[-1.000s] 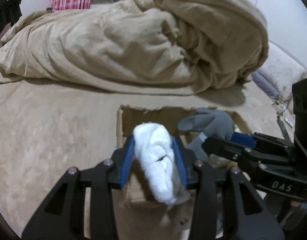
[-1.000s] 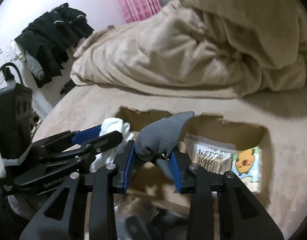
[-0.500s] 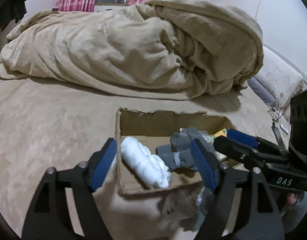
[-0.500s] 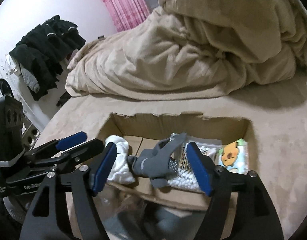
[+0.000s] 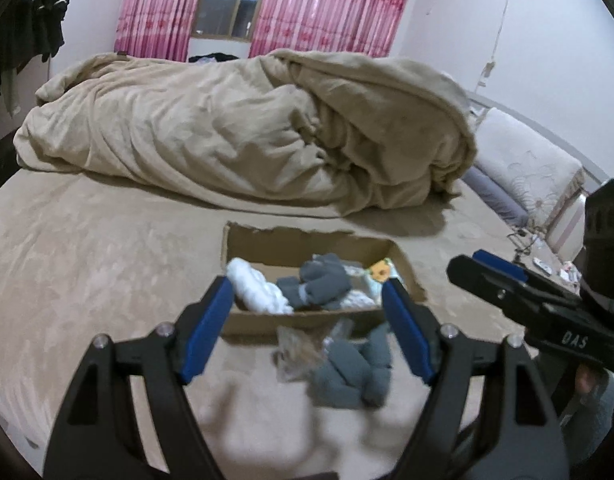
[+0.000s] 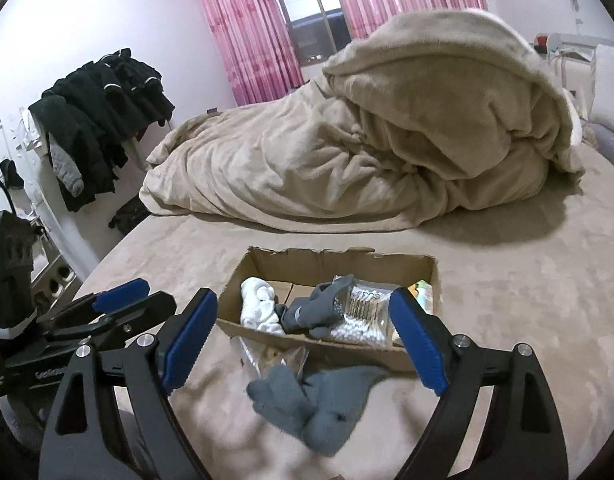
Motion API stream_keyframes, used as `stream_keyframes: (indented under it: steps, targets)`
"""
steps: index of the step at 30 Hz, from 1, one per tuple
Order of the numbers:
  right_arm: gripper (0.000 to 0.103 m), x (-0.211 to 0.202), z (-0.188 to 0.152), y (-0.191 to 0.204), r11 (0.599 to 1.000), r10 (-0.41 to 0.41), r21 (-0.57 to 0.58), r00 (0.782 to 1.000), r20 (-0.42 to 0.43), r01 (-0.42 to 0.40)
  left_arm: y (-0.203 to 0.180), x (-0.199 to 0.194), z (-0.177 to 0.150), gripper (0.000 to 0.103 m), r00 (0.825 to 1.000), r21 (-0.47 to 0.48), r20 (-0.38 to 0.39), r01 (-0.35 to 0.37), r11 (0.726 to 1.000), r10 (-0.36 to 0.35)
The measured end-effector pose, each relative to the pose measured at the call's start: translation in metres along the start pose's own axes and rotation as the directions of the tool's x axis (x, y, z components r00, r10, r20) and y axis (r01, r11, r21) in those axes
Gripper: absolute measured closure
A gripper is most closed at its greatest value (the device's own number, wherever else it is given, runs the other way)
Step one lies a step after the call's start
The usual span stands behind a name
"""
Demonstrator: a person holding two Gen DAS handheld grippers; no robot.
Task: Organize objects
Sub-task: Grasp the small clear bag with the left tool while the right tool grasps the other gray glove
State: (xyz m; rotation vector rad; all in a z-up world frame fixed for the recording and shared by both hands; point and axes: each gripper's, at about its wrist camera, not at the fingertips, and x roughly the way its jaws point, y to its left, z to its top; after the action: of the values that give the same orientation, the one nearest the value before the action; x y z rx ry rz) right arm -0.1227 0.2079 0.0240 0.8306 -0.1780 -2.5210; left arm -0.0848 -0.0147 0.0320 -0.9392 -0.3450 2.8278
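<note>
A low cardboard box (image 5: 299,322) (image 6: 319,346) sits on the bed. Inside lie a white rolled sock (image 5: 255,286) (image 6: 259,306), a grey glove (image 5: 321,282) (image 6: 319,310), a bag of cotton swabs (image 6: 361,316) and a small printed pack (image 5: 381,270). In front of the box lie a grey sock bundle (image 5: 353,372) (image 6: 311,400) and a clear plastic bag (image 5: 297,350) (image 6: 275,356). My left gripper (image 5: 307,332) is open and empty, held back above the near side of the box. My right gripper (image 6: 303,344) is open and empty too, beside it.
A big heaped beige duvet (image 5: 247,132) (image 6: 387,152) fills the far half of the bed. Pillows (image 5: 523,176) lie at the right. Dark clothes hang on a rack (image 6: 95,120) at the left. Pink curtains (image 5: 319,4) cover the window.
Both grippers opened and dropped the white sock and grey glove into the box. Both then pulled back and up, away from the box.
</note>
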Motion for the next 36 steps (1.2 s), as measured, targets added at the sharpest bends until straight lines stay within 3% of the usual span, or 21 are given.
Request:
stream_keyframes:
  steps: [4,12,17,28,36]
  targets:
    - [0.013,-0.021,-0.008,0.004,1.0,-0.006,-0.009,1.0,0.016,0.007,-0.003,-0.015,-0.013,0.017,1.0,0.003,-0.004,-0.005,1.0,0.005]
    - [0.013,-0.037,-0.03,0.008,1.0,-0.019,-0.012,1.0,-0.009,0.019,0.006,-0.025,-0.041,0.016,0.999,-0.023,-0.04,-0.037,0.999,0.037]
    - [0.013,-0.037,-0.046,0.008,0.999,-0.032,-0.017,0.999,-0.038,0.031,0.003,-0.028,-0.056,0.016,0.996,0.015,-0.057,-0.061,0.998,0.062]
    - [0.013,0.007,-0.085,-0.006,0.998,-0.064,-0.025,0.985,-0.163,0.061,0.009,0.009,-0.099,0.016,0.981,0.029,-0.153,-0.12,0.992,0.123]
    - [0.013,0.064,-0.106,-0.02,0.998,-0.069,-0.025,0.966,-0.249,0.065,0.019,0.035,-0.109,0.016,0.974,0.028,-0.16,-0.161,0.987,0.164]
